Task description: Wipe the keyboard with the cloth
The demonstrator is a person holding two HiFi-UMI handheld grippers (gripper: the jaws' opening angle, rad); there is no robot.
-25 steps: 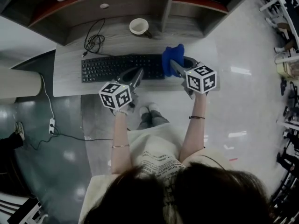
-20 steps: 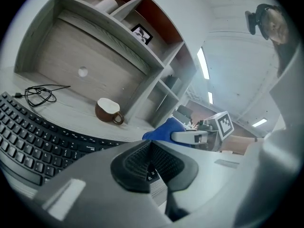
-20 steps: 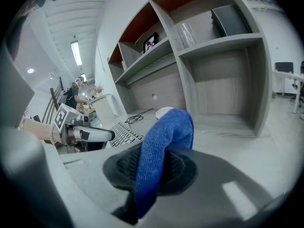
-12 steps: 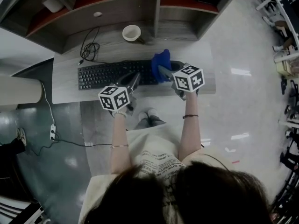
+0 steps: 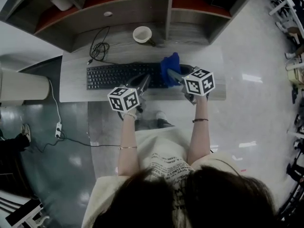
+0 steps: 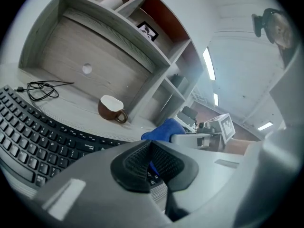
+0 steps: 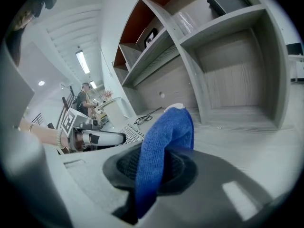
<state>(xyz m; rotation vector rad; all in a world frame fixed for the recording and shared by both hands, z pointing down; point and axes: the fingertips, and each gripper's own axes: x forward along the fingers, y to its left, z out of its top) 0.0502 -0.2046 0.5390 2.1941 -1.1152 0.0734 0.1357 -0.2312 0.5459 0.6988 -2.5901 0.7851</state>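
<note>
As right tongs (image 7: 151, 167) clamp it, cloth (image 7: 167, 129) overlies keyboard (image 5: 118, 75).

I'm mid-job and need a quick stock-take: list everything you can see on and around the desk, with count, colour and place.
keyboard: one, black, along the desk's front
cloth: one, blue, over the keyboard's right end
cup: one, brown outside and white inside, behind the keyboard
cable: one, black, coiled behind the keyboard's left part
desk: one, grey wood grain
shelf unit: one, grey with red-brown panels, at the desk's back
power strip: one, white, on the floor left of the desk
left gripper: one, grey, jaws together, empty, over the keyboard
right gripper: one, grey, jaws clamped on the cloth
</note>
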